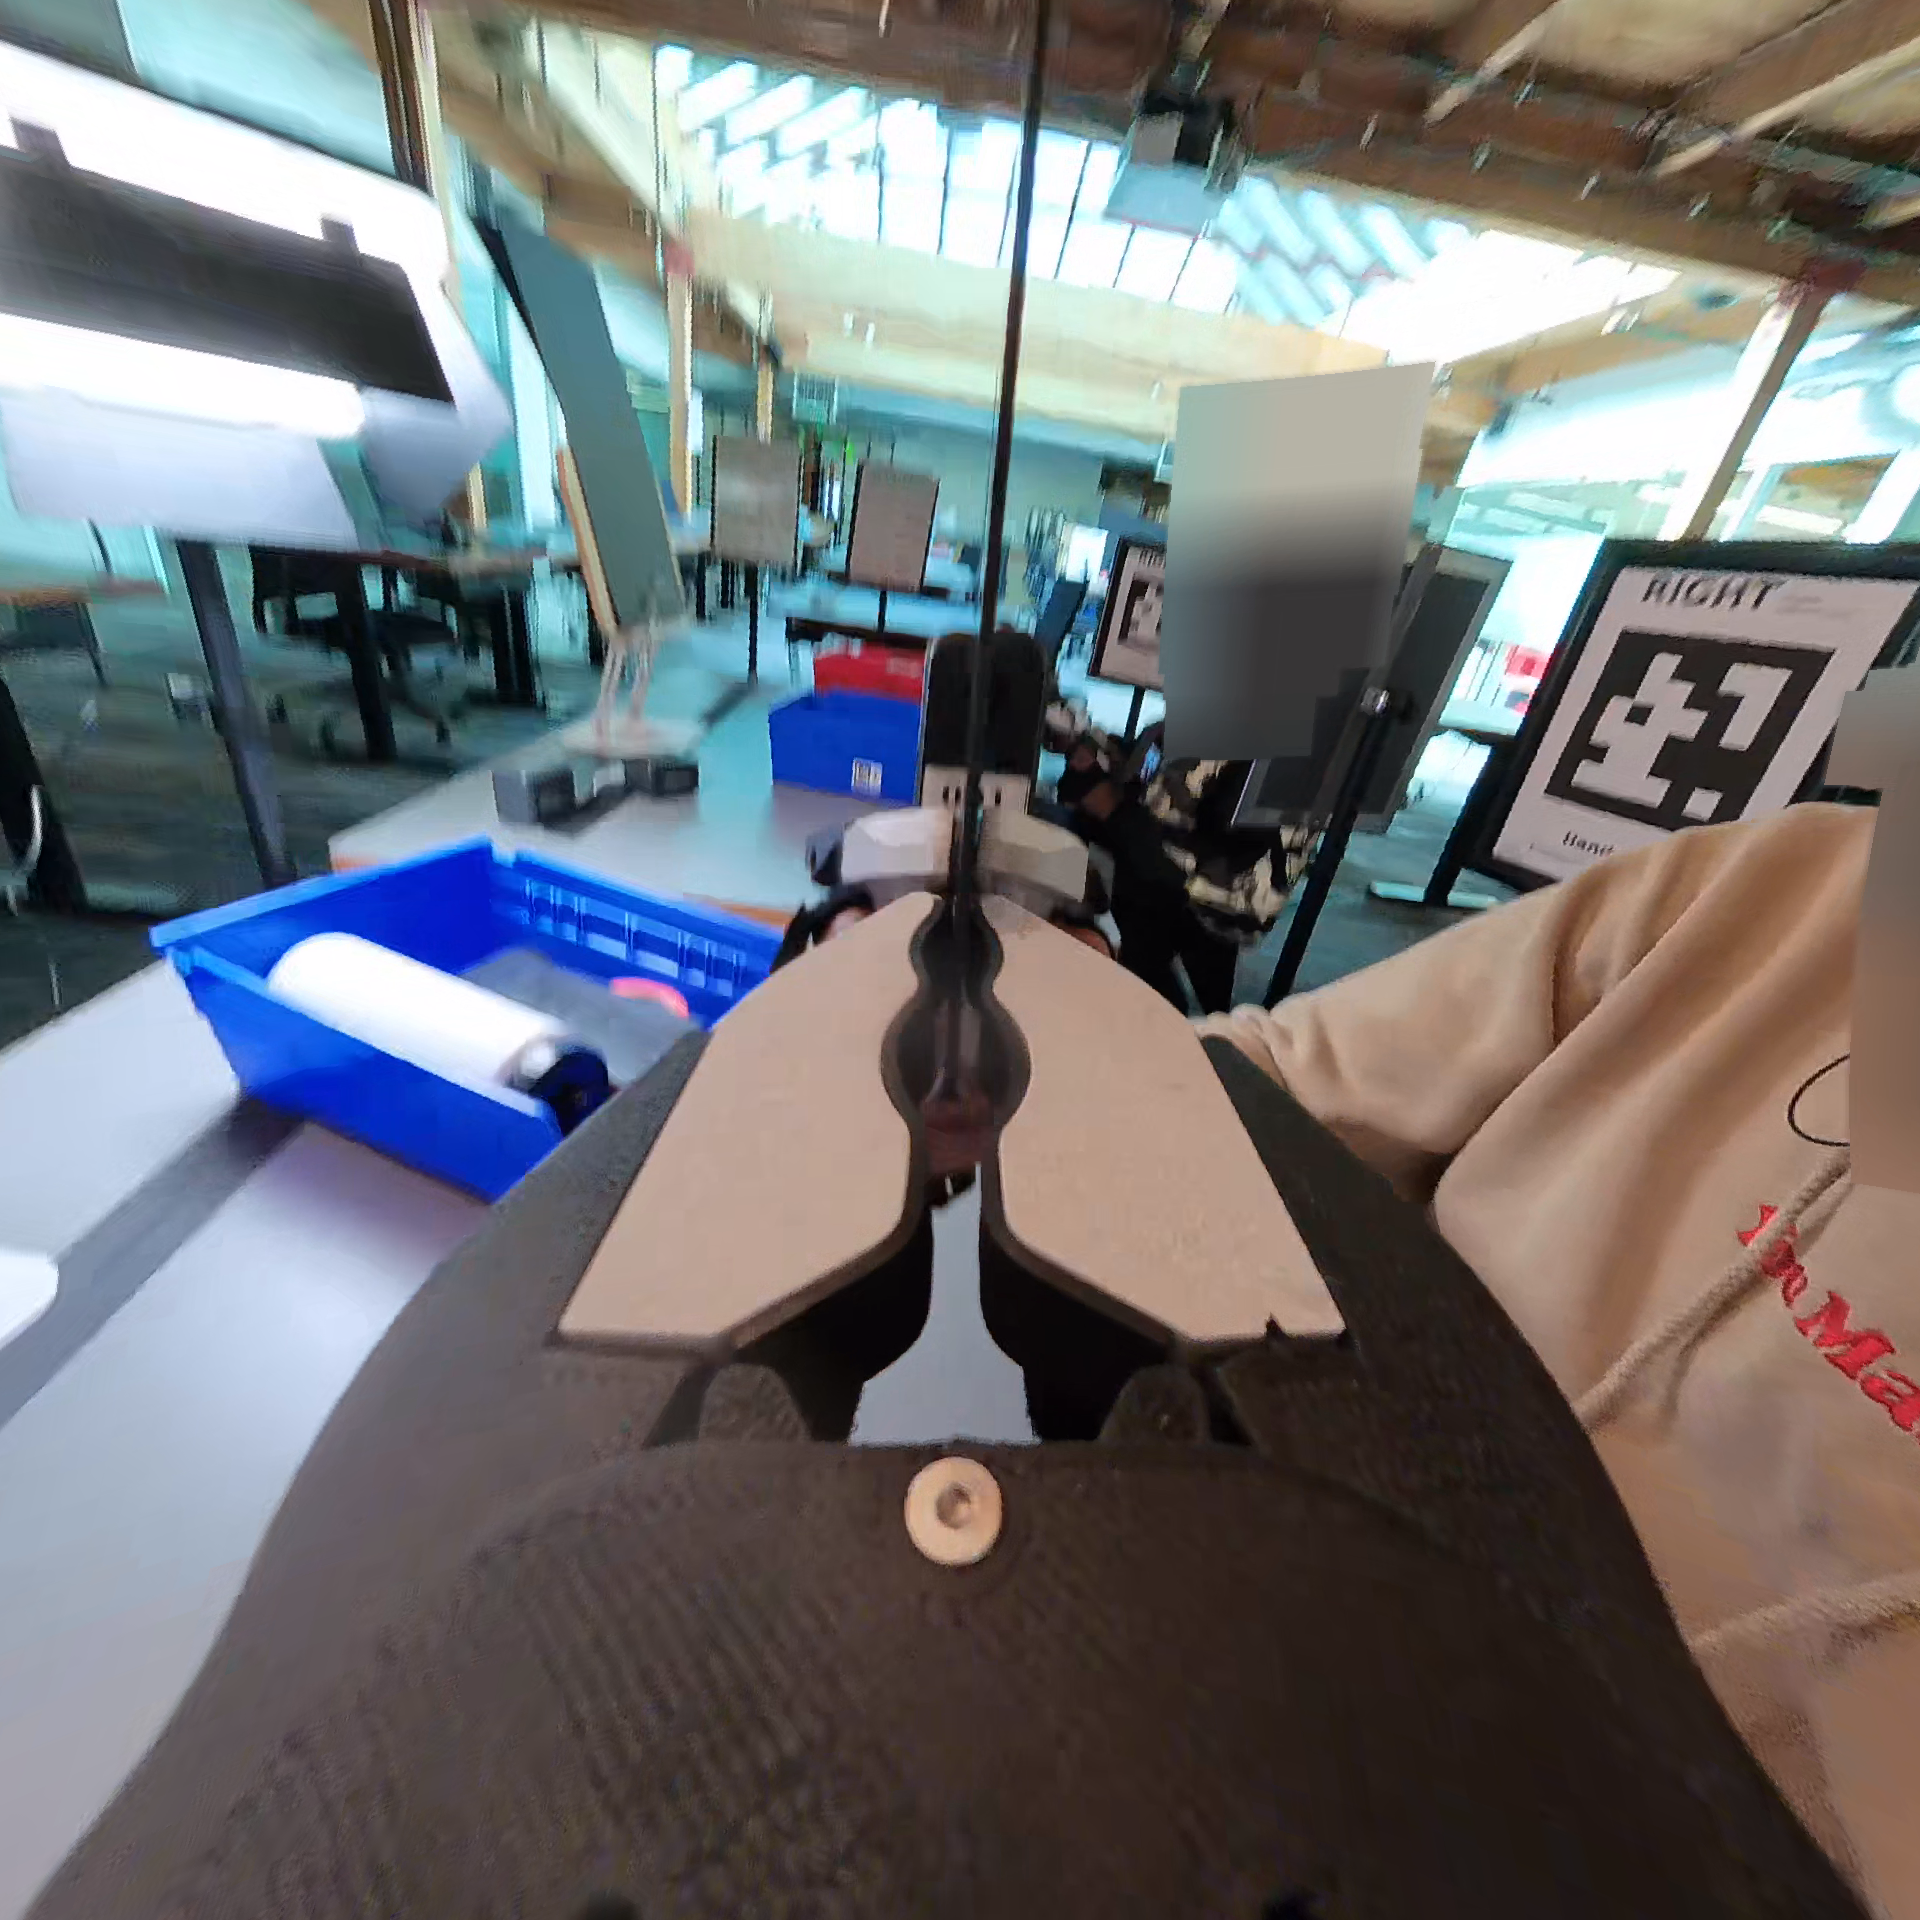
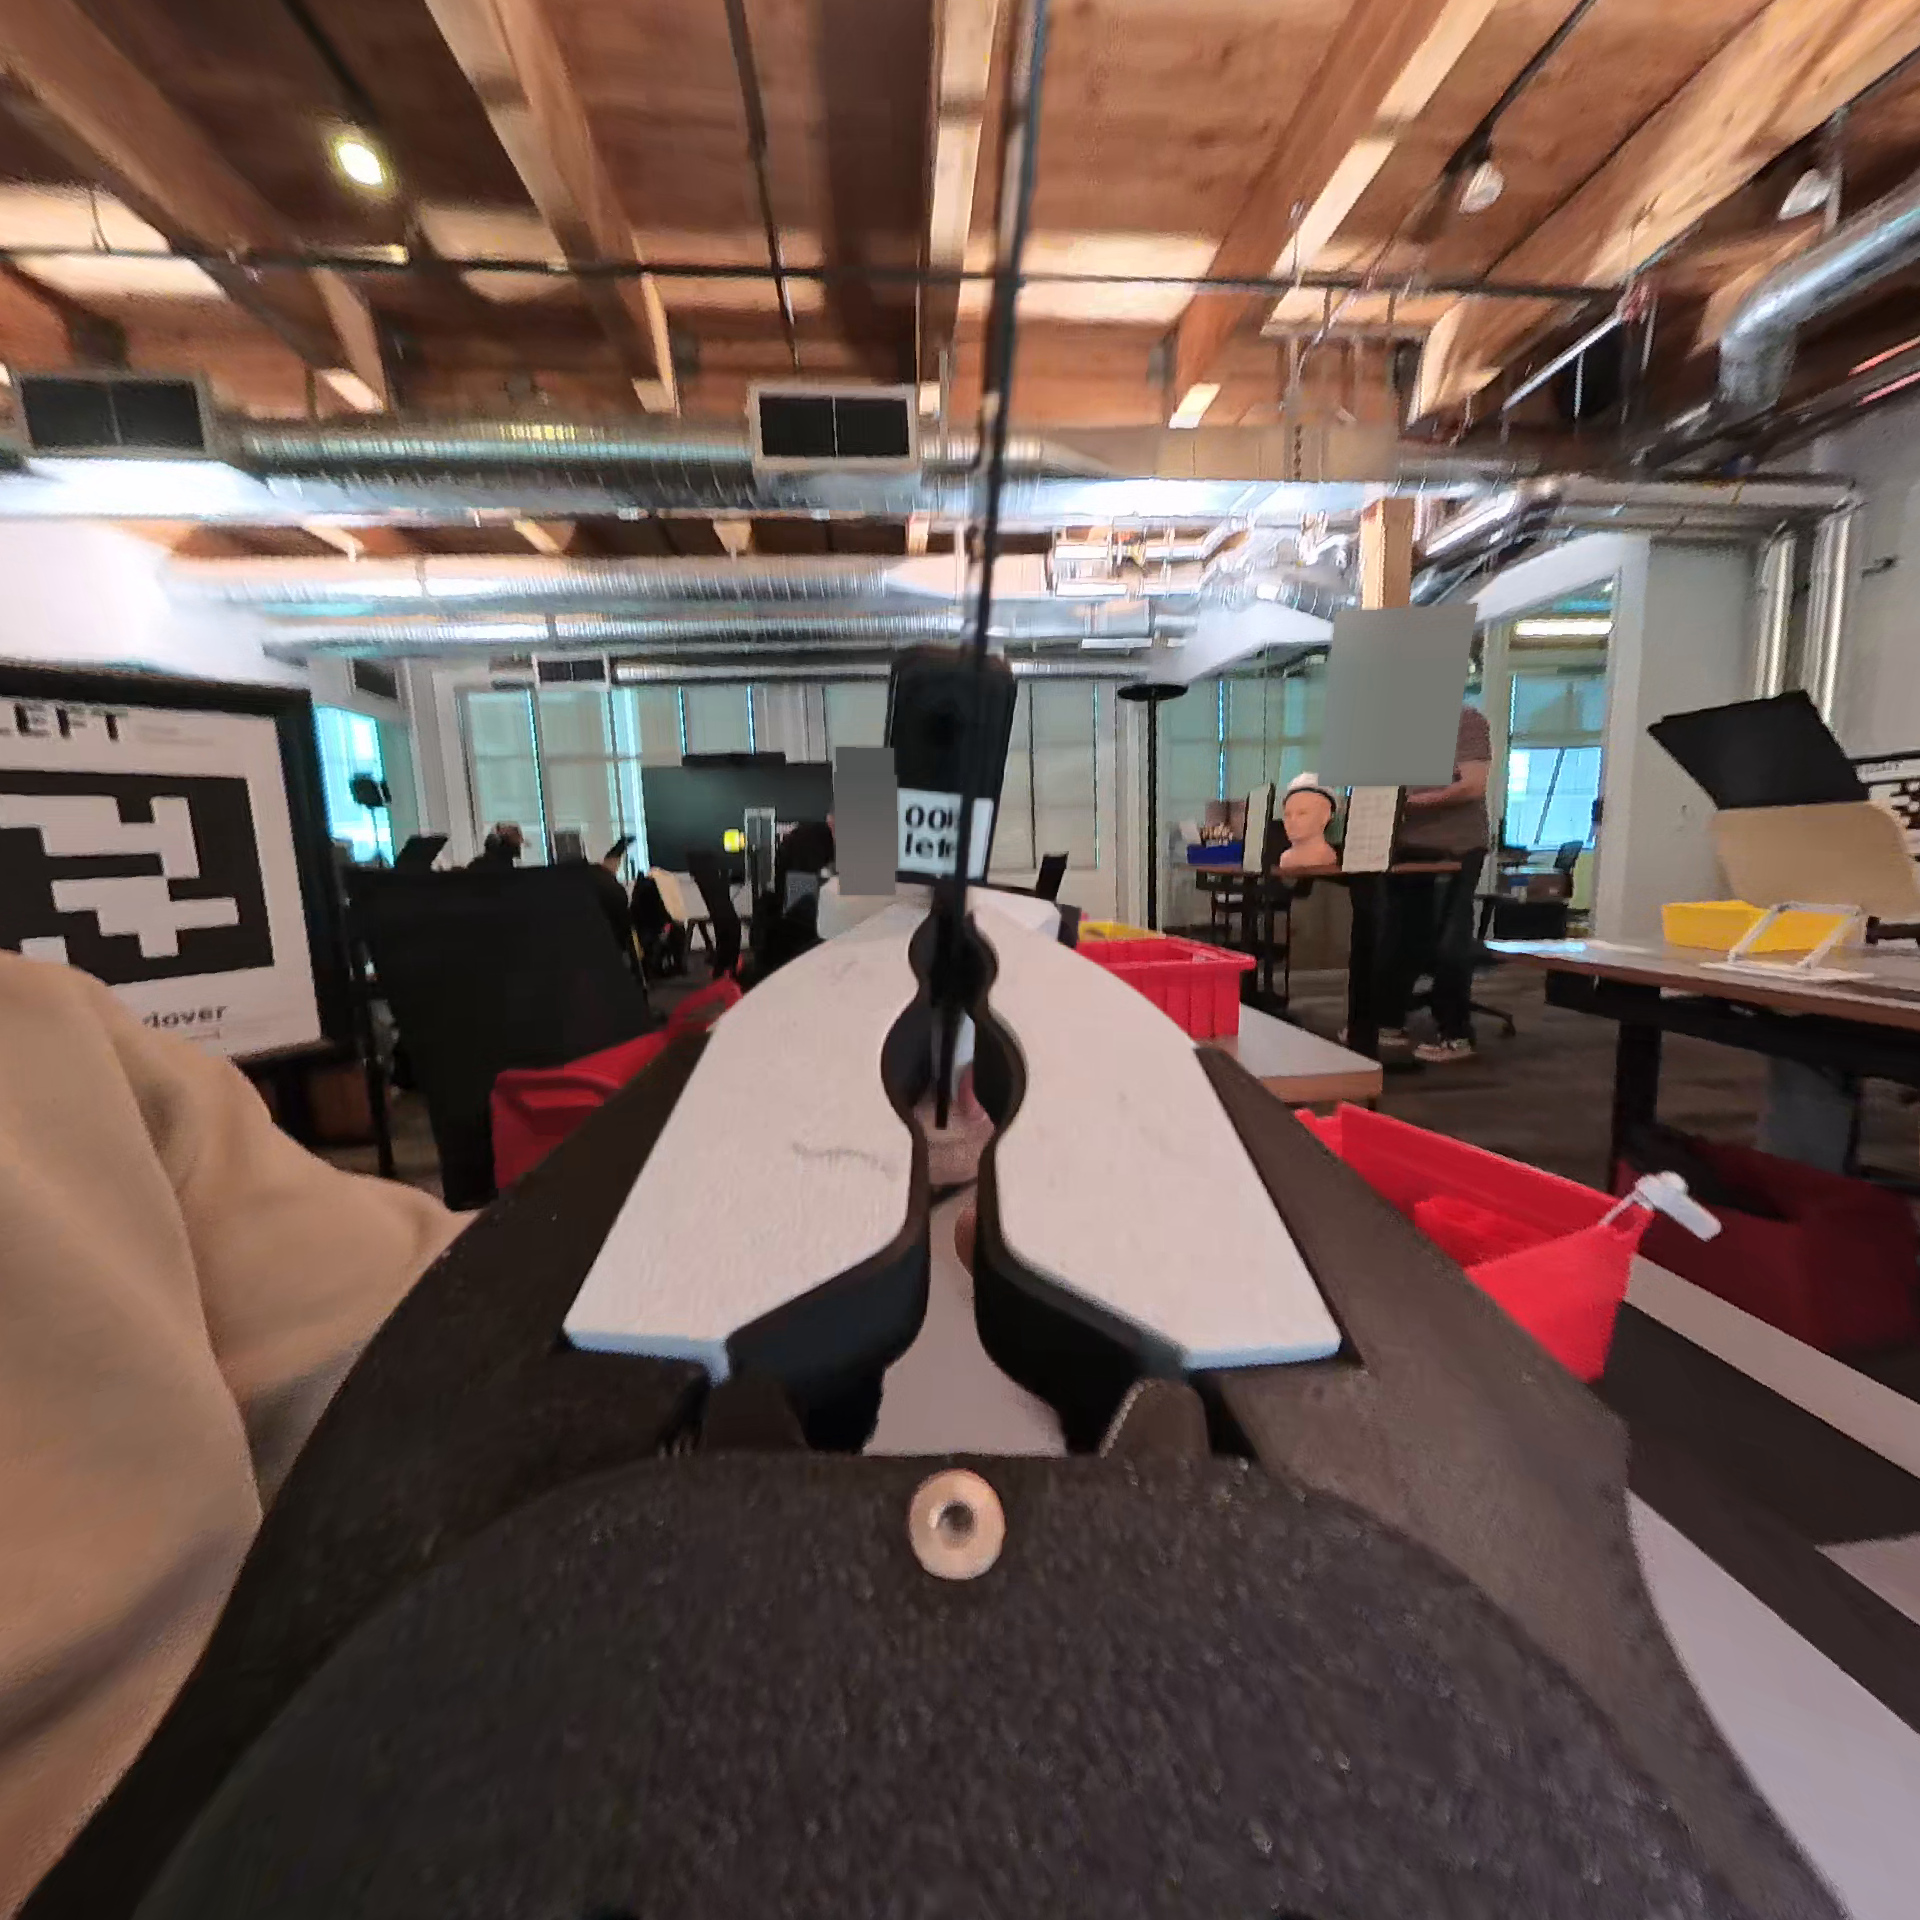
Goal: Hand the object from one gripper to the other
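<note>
**Thin black rod pinched by both tools at once**

While the two tools face each other tip to tip, each one is clenched on the same thin black rod (image 1: 1003, 436), which runs straight up the centre of both frames toward the ceiling. In the left wrist view the left tool (image 1: 958, 935) has its grey fingers (image 1: 790, 1122) pressed together around the rod, with the other tool's tips just beyond, in the middle of the frame. In the right wrist view the right tool (image 2: 951, 951) grips the rod (image 2: 997, 416) the same way. A blue bin (image 1: 416, 1091) holding a white roll (image 1: 416, 1013) sits on the table (image 1: 125, 1351) at centre left. A red bin (image 2: 1496, 1236) lies at lower right. A beige sleeve (image 1: 1558, 1091) fills the right edge.
</note>
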`<state>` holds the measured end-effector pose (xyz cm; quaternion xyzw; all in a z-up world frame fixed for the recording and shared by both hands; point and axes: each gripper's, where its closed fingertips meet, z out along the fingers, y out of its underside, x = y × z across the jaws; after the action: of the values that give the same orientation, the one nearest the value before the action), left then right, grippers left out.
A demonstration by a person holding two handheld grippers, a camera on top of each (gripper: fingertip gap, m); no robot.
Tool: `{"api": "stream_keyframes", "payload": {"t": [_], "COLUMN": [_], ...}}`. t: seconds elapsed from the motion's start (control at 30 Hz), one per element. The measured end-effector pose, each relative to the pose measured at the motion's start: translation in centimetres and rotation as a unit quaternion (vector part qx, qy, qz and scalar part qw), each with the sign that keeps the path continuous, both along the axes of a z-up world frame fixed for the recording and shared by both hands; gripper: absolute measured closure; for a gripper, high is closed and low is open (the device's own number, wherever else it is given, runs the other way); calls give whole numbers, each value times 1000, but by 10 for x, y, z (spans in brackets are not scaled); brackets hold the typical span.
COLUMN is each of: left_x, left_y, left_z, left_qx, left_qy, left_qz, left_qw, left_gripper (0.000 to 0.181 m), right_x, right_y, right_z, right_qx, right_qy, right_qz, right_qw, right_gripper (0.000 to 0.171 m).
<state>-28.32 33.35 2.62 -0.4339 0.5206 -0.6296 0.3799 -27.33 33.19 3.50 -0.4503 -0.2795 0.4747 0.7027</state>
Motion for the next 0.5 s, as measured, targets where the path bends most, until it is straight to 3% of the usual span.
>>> {"api": "stream_keyframes", "payload": {"t": [0.13, 0.2, 0.37, 0.43, 0.5], "left_x": [-1, 11, 7, 2, 0], "left_y": [-1, -6, -1, 3, 8], "left_z": [22, 12, 16, 20, 20], "left_qx": [-20, 4, -18, -38, -53], "left_qy": [-120, -100, -89, -89, -89], "left_qz": [13, 22, 22, 16, 21], "left_qw": [993, 995, 996, 995, 994], "left_gripper": [167, 178, 179, 179, 179], "right_x": [6, 4, 5, 18, 25], "right_y": [-4, -3, -1, -4, -3], "right_z": [10, 7, 9, 19, 23], "right_qx": [20, 2, -13, -3, -5], "right_qy": [88, 103, 77, 104, 105], "right_qz": [-4, 13, 6, 3, -5], "right_qw": [996, 995, 997, 995, 994], "right_gripper": [170, 169, 169, 160, 162]}}
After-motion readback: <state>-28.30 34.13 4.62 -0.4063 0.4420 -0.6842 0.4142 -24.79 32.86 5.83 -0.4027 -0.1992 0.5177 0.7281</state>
